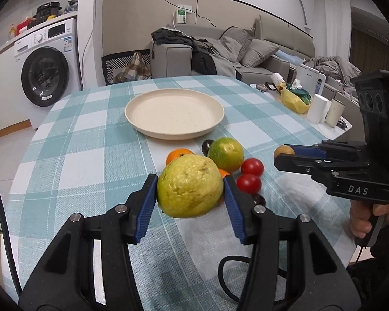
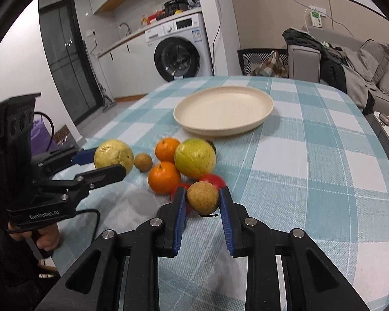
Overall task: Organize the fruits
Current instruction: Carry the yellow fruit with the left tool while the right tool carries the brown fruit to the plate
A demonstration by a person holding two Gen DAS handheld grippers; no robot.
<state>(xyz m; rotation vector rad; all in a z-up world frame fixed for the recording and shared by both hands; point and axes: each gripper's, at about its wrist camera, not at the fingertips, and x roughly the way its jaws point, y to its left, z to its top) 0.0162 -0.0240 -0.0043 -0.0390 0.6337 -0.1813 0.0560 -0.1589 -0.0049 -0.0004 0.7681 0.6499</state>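
Slippage worries me most: my left gripper (image 1: 190,191) clamps the big yellow-green fruit (image 1: 189,185) just above the pile, my right gripper (image 2: 202,202) pinches a small brown fruit (image 2: 202,197) by its sides. Both skins are round; a tilt toward the empty plate (image 1: 174,114) could pop either loose among the tomatoes (image 1: 249,176).

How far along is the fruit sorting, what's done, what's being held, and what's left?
Done: nothing yet; the cream plate is empty. In hand: the left gripper is clamped on the yellow-green guava, and the right gripper on a small brown fruit. Left on the tablecloth: two oranges, a green citrus, two tomatoes, another small brown fruit.
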